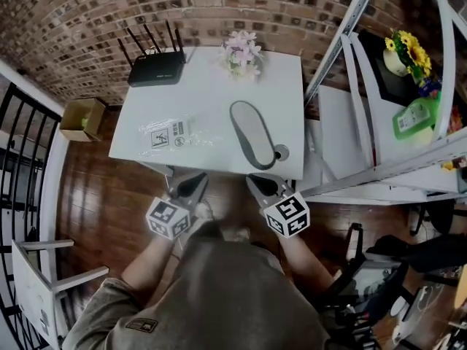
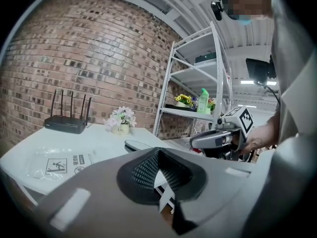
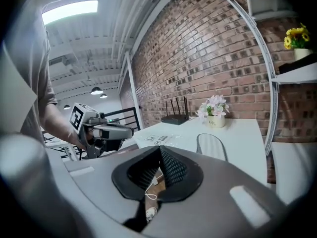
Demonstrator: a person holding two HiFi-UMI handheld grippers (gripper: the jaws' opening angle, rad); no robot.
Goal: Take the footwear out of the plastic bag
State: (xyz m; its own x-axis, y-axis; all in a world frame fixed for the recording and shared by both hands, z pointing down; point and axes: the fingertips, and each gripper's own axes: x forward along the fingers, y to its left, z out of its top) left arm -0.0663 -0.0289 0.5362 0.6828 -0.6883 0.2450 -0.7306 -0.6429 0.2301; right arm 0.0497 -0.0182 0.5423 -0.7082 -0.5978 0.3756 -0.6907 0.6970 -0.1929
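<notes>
The left claw [image 1: 192,187] is squeezed shut and nothing is held in it. The right claw [image 1: 261,186] is squeezed shut too, with nothing inside. Both are held close to the body, just off the near edge of the white table [image 1: 211,79], and the table is not touched by either one. The grey shoe [image 1: 252,133] is seen lying flat on the table, out in the open, with one end close to the front edge. The plastic bag [image 1: 171,134] is laid flat to the left of the shoe, near it but not on it, and it looks empty. So the job looks done, and the step in hand seems to be a rest with the claws pulled away. For this to be done well, the claws should be held low and near the body and not swung over the table, so the shoe is not bumped off the edge and the light bag is not dragged. The shoe is found straight ahead of the right claw and a little up, nearer to it than to the left claw. The bag is found ahead of the left claw. If the shoe is to be picked up again, the right claw must be opened first
</notes>
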